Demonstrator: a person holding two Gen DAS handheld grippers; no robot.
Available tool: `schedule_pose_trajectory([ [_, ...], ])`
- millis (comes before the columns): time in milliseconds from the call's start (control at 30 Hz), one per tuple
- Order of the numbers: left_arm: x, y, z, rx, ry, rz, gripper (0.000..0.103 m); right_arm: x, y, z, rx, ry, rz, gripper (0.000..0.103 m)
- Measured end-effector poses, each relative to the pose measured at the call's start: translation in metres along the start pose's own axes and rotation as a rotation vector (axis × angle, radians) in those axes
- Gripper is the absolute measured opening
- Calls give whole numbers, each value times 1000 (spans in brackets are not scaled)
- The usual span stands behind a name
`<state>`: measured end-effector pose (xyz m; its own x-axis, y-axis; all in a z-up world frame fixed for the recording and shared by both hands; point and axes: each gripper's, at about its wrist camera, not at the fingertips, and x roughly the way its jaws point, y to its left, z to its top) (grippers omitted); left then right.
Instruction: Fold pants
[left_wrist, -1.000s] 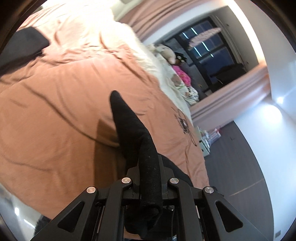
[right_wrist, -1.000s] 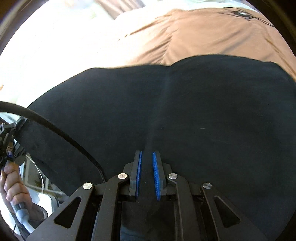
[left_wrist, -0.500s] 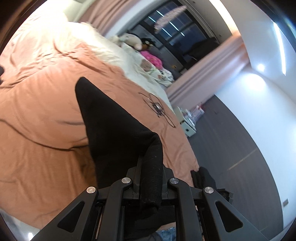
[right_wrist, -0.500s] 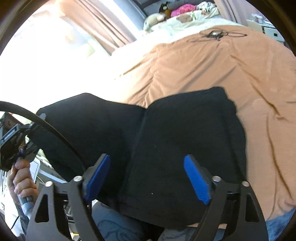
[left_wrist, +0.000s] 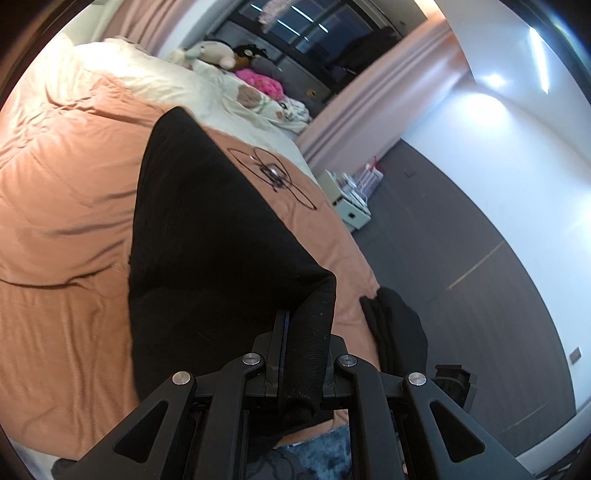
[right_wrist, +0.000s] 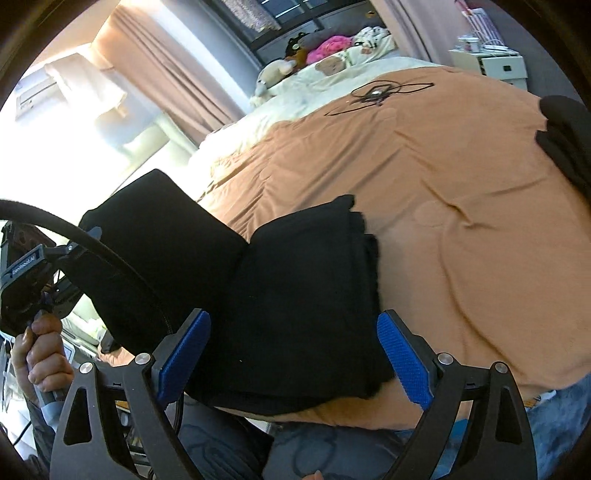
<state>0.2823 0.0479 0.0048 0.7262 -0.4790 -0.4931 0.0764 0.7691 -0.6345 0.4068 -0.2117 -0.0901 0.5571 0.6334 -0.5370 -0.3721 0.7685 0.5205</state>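
The black pants (right_wrist: 295, 295) lie folded near the front edge of the orange duvet (right_wrist: 461, 184). My right gripper (right_wrist: 293, 358) hovers just in front of them. Its jaws are opening, and the blue pads (right_wrist: 184, 354) stand wide on either side of the cloth without touching it. My left gripper (left_wrist: 306, 332) is shut on an edge of the pants (left_wrist: 207, 240) and holds that part up off the bed as a raised flap. In the right wrist view this lifted flap (right_wrist: 159, 229) rises at the left, above a person's hand (right_wrist: 44, 354) on the left gripper's handle.
A second black garment (left_wrist: 395, 325) lies bunched at the duvet's edge. A black cable (left_wrist: 273, 173) is looped on the duvet further back. Soft toys and pillows (right_wrist: 332, 55) fill the head of the bed. A white bedside cabinet (left_wrist: 351, 210) stands on the grey floor.
My right gripper has opened, let go of the pants and drawn back from them. My left gripper kept its hold and swung round, lifting its part of the pants into a wider flap.
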Motion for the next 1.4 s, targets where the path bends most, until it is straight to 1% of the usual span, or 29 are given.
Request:
schedule_pose_trajectory([
  [100, 17, -10, -6, 18, 37, -6, 11, -16, -11, -7, 31, -8, 3, 92],
  [233, 46, -21, -23, 37, 102, -9, 11, -29, -26, -14, 66, -17, 0, 92],
  [333, 68, -23, -36, 31, 153, -13, 11, -41, -37, -20, 96, -16, 1, 92],
  [467, 101, -24, -53, 32, 223, -3, 11, -54, -50, -31, 132, -13, -23, 92],
  [633, 115, -32, -67, 51, 256, 20, 11, -63, -52, -33, 162, -10, -16, 92],
  [700, 120, -37, -70, 83, 275, 34, 12, -63, -53, -33, 168, -8, -4, 92],
  [733, 124, -40, -73, 106, 298, 52, 13, -62, -52, -33, 168, -9, -2, 92],
  [767, 125, -42, -73, 115, 313, 63, 18, -61, -50, -32, 166, -8, 0, 92],
  [800, 124, -41, -73, 118, 323, 61, 30, -59, -51, -32, 165, -7, 5, 92],
  [833, 123, -41, -73, 112, 338, 37, 37, -58, -49, -31, 164, -4, 12, 92],
  [867, 121, -40, -72, 102, 343, 18, 56, -56, -50, -31, 165, -3, 18, 92],
  [900, 118, -38, -72, 94, 340, 13, 66, -53, -50, -30, 165, -4, 26, 92],
  [967, 108, -32, -69, 93, 317, 15, 67, -50, -47, -28, 160, -5, 37, 92],
  [1067, 101, -20, -63, 84, 311, 46, 67, -45, -43, -27, 158, -8, 52, 92],
  [1167, 93, -3, -59, 54, 299, 76, 67, -38, -39, -27, 155, -7, 36, 92],
  [1333, 77, 28, -54, 14, 272, 129, 67, -23, -29, -23, 128, 11, 34, 92],
  [1367, 73, 34, -54, 5, 268, 136, 67, -19, -27, -21, 117, 17, 34, 91],
  [1400, 71, 40, -53, -4, 265, 143, 67, -16, -24, -19, 108, 22, 34, 85],
])
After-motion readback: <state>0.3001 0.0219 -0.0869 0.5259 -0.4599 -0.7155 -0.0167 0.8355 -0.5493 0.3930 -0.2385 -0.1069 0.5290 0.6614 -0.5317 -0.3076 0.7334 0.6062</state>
